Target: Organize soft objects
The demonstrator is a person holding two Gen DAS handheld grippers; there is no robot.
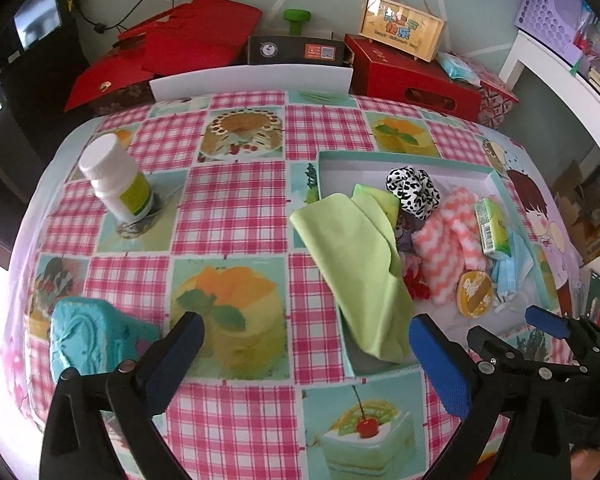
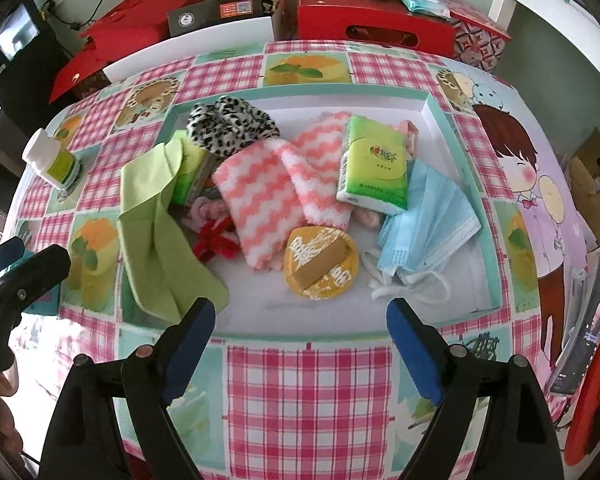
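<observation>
Draping over tray (image 2: pixel 436 112) rim – green cloth (image 1: pixel 360 264); both grippers' jaws wide, empty.

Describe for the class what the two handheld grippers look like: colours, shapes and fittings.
The left gripper and right gripper look alike: two long black plastic fingers, each tipped with a rectangular blue foam pad on its inner face, and round silver pins at the finger joints. No cables or sleeves show.
</observation>
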